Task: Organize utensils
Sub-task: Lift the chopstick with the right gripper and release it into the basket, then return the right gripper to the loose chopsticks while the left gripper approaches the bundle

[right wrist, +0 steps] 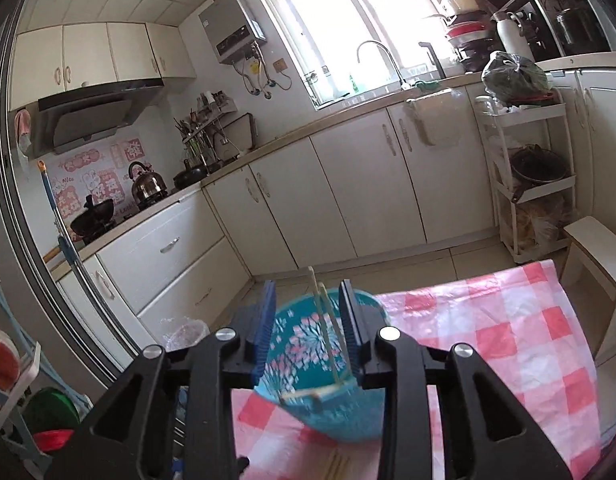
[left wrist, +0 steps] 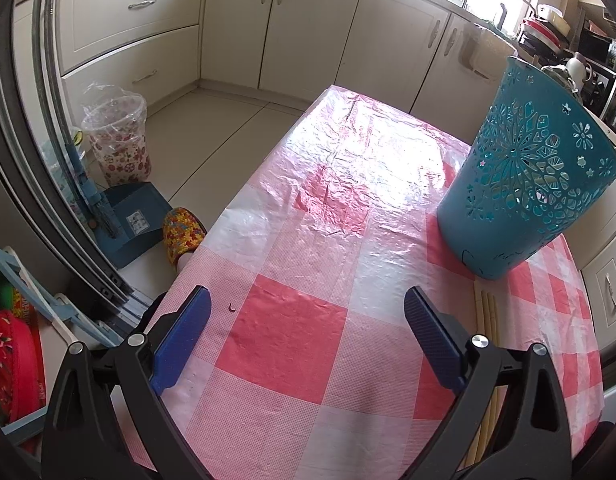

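Note:
A teal perforated plastic holder (left wrist: 532,176) stands on the pink checked tablecloth (left wrist: 308,240) at the right. Pale wooden chopsticks (left wrist: 488,312) lie on the cloth just in front of it, partly under my right finger. My left gripper (left wrist: 306,320) is open and empty, low over the near part of the table. In the right wrist view my right gripper (right wrist: 308,300) hovers directly above the holder (right wrist: 308,360), jaws apart. Several chopsticks (right wrist: 328,332) lean inside the holder between the fingers, apart from the pads. More chopsticks (right wrist: 336,464) lie on the cloth below.
A lined waste bin (left wrist: 118,136) and a blue dustpan (left wrist: 128,220) stand on the floor left of the table. Cream cabinets (left wrist: 308,32) run along the back. A white rack (right wrist: 528,184) and a white stool (right wrist: 600,252) stand right of the table.

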The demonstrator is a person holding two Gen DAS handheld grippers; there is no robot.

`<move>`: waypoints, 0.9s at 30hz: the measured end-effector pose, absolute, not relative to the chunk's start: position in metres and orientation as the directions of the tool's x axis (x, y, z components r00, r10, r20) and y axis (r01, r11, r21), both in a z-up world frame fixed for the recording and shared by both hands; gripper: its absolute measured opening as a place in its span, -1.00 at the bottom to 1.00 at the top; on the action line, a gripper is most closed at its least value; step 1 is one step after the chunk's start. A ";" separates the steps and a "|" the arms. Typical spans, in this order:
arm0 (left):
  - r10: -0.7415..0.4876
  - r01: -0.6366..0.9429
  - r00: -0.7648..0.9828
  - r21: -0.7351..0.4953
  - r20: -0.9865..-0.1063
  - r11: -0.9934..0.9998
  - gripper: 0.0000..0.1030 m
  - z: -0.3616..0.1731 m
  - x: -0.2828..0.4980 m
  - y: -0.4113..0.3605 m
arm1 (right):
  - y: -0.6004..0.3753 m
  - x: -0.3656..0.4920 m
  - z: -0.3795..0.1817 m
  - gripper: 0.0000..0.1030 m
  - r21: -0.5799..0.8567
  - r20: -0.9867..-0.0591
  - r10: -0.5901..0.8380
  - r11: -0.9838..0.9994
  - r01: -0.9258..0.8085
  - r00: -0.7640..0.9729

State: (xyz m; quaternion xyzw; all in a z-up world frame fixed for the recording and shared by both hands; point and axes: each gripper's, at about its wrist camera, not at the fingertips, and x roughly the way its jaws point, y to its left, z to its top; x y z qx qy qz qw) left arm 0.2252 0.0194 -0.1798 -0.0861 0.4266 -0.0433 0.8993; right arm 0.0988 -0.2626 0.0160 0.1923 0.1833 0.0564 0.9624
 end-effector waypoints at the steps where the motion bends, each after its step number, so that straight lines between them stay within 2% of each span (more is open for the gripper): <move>1: -0.151 0.004 0.632 -0.191 -0.760 0.982 0.81 -0.180 0.225 0.019 | -0.261 0.086 0.007 -0.37 0.373 -0.362 0.164 0.928 -0.019 0.918; 7: -0.145 0.005 0.631 -0.183 -0.762 0.983 0.81 -0.180 0.225 0.018 | -0.239 0.054 -0.074 -0.37 0.347 -0.582 0.191 0.937 0.029 0.790; 11: -0.142 0.006 0.630 -0.178 -0.764 0.984 0.81 -0.180 0.225 0.018 | -0.220 0.071 -0.114 -0.49 0.335 -0.683 0.225 0.942 0.025 0.695; 21: -0.146 0.011 0.630 -0.180 -0.763 0.984 0.81 -0.179 0.224 0.017 | -0.192 0.108 -0.142 -0.65 0.209 -0.777 0.141 0.977 0.040 0.613; 25: -0.153 0.012 0.631 -0.187 -0.760 0.982 0.81 -0.180 0.224 0.019 | -0.186 0.109 -0.147 -0.69 0.139 -0.783 0.097 0.990 0.020 0.614; 27: -0.154 0.013 0.632 -0.188 -0.760 0.982 0.81 -0.180 0.224 0.020 | -0.186 0.108 -0.147 -0.81 0.112 -0.785 0.084 0.994 0.007 0.614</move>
